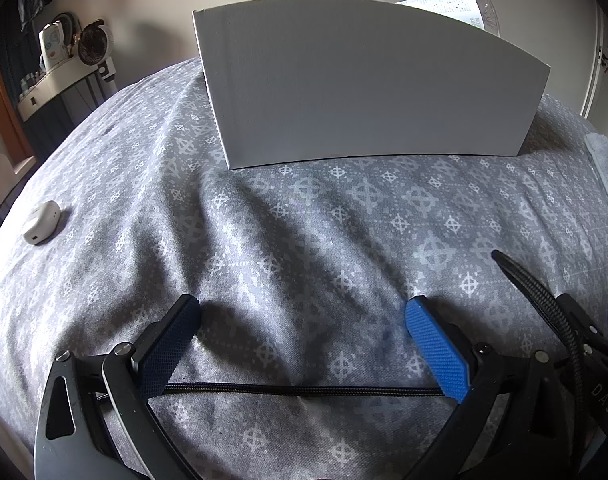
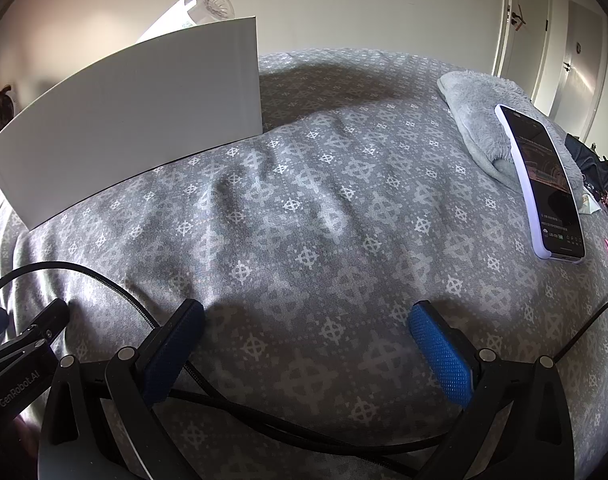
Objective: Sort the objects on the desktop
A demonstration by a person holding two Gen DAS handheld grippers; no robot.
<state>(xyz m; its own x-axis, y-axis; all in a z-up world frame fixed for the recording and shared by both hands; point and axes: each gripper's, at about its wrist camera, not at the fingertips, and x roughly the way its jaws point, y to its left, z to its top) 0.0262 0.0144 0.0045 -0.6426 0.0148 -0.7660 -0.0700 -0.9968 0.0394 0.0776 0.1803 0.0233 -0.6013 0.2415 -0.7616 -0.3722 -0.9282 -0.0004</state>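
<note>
A white box [image 1: 364,80] stands on the grey patterned cloth [image 1: 304,240], straight ahead of my left gripper [image 1: 304,312], which is open and holds nothing. A clear bottle with a printed label [image 1: 464,8] sticks up behind the box. A small white earbud case [image 1: 41,222] lies on the cloth at far left. In the right wrist view the same box [image 2: 135,112] is at upper left with the bottle [image 2: 199,6] behind it. My right gripper [image 2: 306,316] is open over bare cloth. A phone in a white case [image 2: 544,184] lies at right, screen up, leaning on a folded grey towel [image 2: 480,120].
A black braided cable [image 1: 304,391] runs across under my left gripper, and another [image 2: 263,420] loops under my right one. A shelf with a small fan [image 1: 91,44] stands beyond the left edge. White doors [image 2: 552,40] stand behind the towel.
</note>
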